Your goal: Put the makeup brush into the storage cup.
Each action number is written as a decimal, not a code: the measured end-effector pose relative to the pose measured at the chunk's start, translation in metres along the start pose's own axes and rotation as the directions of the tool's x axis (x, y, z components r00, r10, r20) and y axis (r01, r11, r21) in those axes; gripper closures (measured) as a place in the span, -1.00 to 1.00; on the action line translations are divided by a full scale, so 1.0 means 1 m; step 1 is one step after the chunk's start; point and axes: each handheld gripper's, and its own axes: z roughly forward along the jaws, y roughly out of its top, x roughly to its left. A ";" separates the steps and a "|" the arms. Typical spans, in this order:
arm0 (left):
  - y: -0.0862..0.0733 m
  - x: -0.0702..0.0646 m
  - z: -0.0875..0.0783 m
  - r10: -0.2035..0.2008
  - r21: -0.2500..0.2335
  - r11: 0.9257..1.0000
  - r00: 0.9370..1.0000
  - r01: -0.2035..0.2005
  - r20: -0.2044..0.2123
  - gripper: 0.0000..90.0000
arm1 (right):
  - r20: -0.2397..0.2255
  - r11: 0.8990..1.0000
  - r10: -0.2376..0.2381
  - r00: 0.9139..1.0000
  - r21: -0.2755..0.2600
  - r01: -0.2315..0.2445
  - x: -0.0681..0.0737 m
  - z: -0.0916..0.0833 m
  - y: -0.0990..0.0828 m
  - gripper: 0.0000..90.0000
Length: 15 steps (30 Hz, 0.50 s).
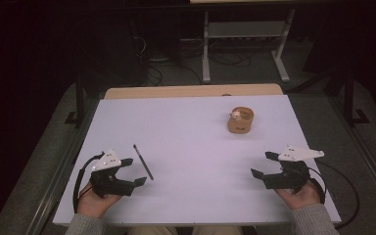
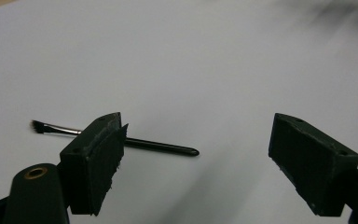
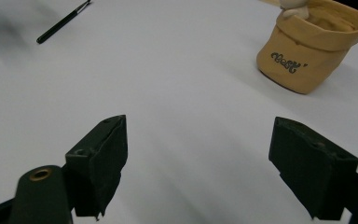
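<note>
A thin black makeup brush (image 1: 143, 161) lies flat on the white table (image 1: 191, 147), just right of my left gripper (image 1: 132, 171). In the left gripper view the brush (image 2: 158, 146) runs behind the left jaw, bristles to the left, and the gripper (image 2: 200, 163) stands open around nothing. A tan fabric pouch (image 1: 240, 120) with a small white figure on its rim stands upright at the far right. My right gripper (image 1: 264, 165) rests open near the front right edge, well short of the pouch (image 3: 310, 49). The right gripper view has the brush (image 3: 63, 22) far off at its upper left.
A strip of wooden tabletop (image 1: 191, 91) lies beyond the white sheet's far edge. Behind it on the dark floor stand a metal frame (image 1: 245, 44) and cables. The person's hands hold both grippers near the front edge.
</note>
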 end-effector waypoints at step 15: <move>0.001 0.001 -0.003 -0.004 -0.010 1.000 1.000 0.004 -0.002 -0.61 | -0.003 1.000 -0.006 1.000 0.008 0.006 0.002 0.001 0.002 -0.58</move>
